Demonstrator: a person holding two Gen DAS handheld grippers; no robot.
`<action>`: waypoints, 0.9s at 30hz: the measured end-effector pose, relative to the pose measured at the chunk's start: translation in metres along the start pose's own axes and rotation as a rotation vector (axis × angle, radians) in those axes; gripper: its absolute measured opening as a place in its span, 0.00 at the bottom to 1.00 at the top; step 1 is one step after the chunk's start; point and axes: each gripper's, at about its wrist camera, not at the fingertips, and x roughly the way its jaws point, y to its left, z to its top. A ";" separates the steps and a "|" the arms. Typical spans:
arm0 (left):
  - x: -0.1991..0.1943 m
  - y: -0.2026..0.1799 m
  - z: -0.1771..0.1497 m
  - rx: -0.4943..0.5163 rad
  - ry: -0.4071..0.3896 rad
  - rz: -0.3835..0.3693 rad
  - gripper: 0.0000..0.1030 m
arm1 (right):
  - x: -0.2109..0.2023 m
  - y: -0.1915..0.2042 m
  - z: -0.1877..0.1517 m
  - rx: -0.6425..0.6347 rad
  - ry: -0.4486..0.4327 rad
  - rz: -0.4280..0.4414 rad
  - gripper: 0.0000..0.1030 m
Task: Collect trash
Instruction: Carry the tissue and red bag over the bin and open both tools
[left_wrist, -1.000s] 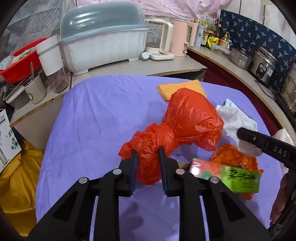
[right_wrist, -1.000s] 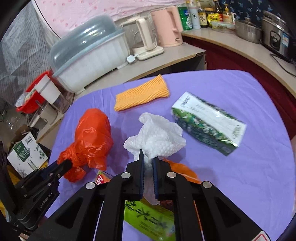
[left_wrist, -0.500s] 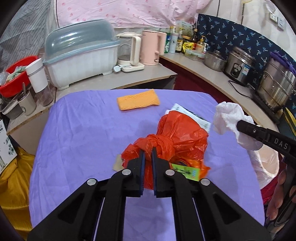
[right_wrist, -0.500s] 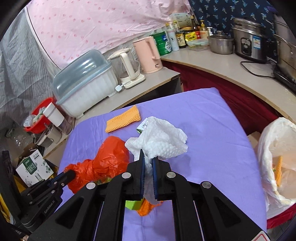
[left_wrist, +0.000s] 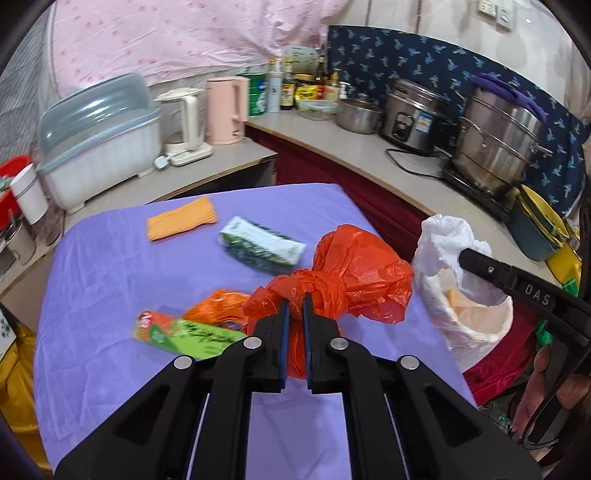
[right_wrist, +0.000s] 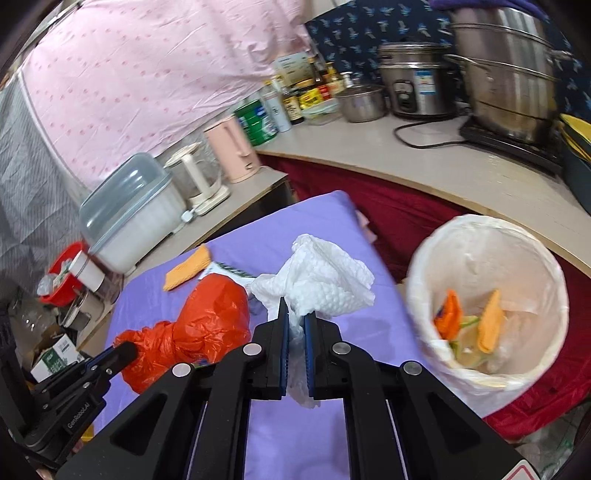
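Observation:
My left gripper (left_wrist: 294, 308) is shut on the knot of a red plastic bag (left_wrist: 354, 273) and holds it above the purple table's right side. My right gripper (right_wrist: 295, 314) is shut on a crumpled white paper towel (right_wrist: 321, 280), lifted above the table near its right edge. The red bag also shows in the right wrist view (right_wrist: 199, 325). A white-lined trash bin (right_wrist: 487, 295) with scraps inside stands beside the table on the right; it also shows in the left wrist view (left_wrist: 465, 317).
On the purple table (left_wrist: 129, 277) lie an orange cloth (left_wrist: 181, 221), a green-white packet (left_wrist: 262, 247), a green wrapper (left_wrist: 184, 336) and an orange bag (left_wrist: 218, 310). A counter with pots (left_wrist: 498, 147), kettles (left_wrist: 223, 110) and a dish box (left_wrist: 99, 133) runs behind.
Both grippers have lifted and swung right toward the trash bin, carrying the red bag and the paper towel. The bin's inside now shows in the right wrist view.

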 end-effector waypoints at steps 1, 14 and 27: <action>0.001 -0.010 0.001 0.010 0.000 -0.008 0.06 | -0.005 -0.012 0.000 0.014 -0.007 -0.010 0.07; 0.036 -0.152 0.014 0.148 0.023 -0.126 0.06 | -0.048 -0.147 -0.003 0.159 -0.046 -0.144 0.07; 0.086 -0.243 0.013 0.231 0.094 -0.189 0.06 | -0.061 -0.219 -0.008 0.245 -0.064 -0.202 0.07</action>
